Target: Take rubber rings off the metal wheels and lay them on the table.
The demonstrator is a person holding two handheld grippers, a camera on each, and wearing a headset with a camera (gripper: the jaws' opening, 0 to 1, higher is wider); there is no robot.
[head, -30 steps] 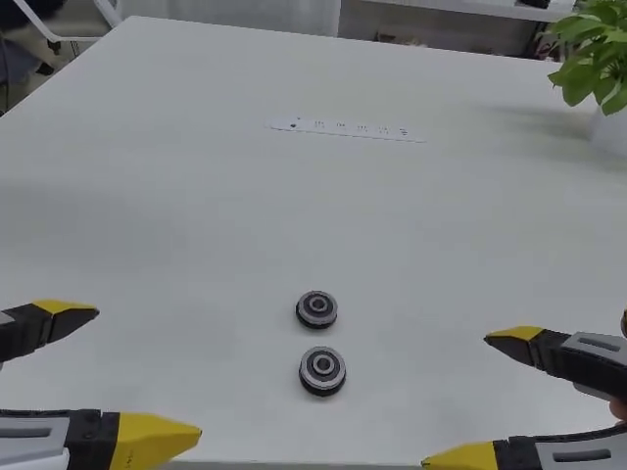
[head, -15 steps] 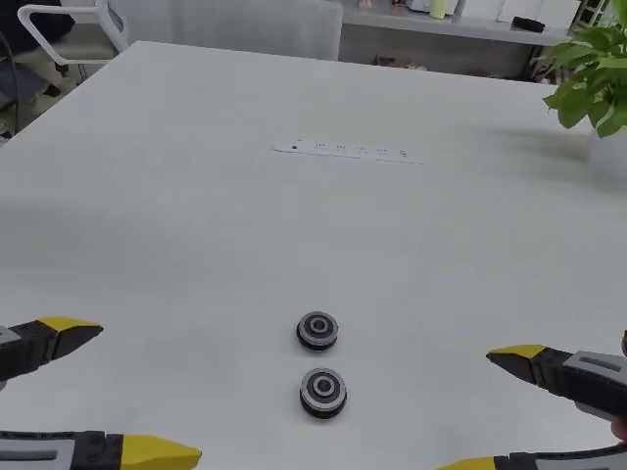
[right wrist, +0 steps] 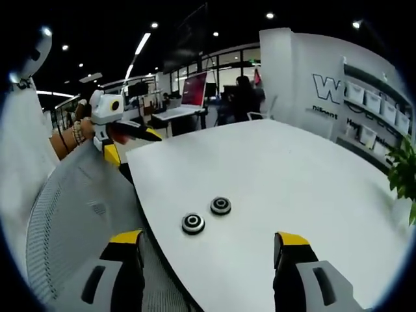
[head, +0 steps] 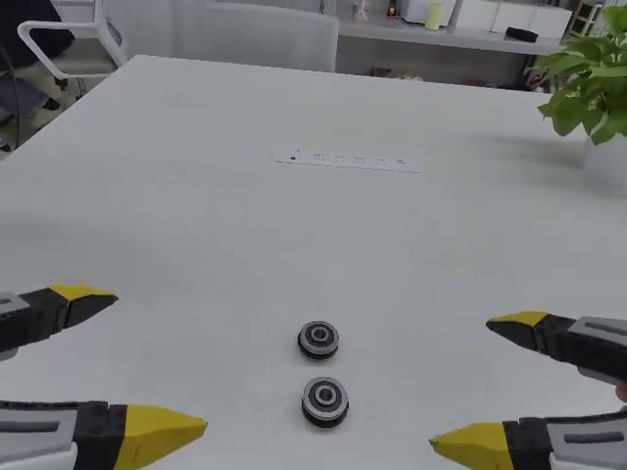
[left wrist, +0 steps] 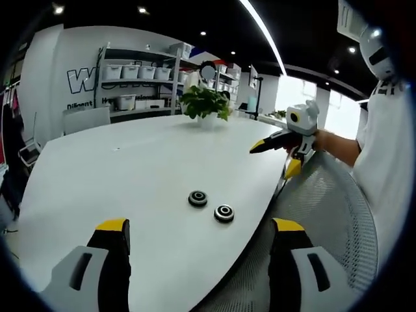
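Two small round metal wheels lie flat on the smooth, matt white bench (head: 196,225), close to its curved near edge. The far wheel (head: 318,339) and the near wheel (head: 324,401) sit just beside each other without touching. Each has a pale metal face with a dark hub, and a dark rubber ring (head: 306,402) sits around its rim. The left gripper (head: 161,362) hangs low at the left and the right gripper (head: 459,384) low at the right. Both are off the bench surface and well apart from the wheels. Each has its grey, yellow-tipped fingers (head: 162,431) spread wide and holds nothing. Nothing stands between either gripper and the wheels, and bare bench surrounds them. Farther back, a flat white socket strip (head: 348,160) lies in the surface. A leafy green plant (head: 588,83) stands at the far right corner and a chair (head: 69,49) beyond the far left. In the left gripper view, a grey mesh chair back (left wrist: 325,195) sits just off the bench's edge.
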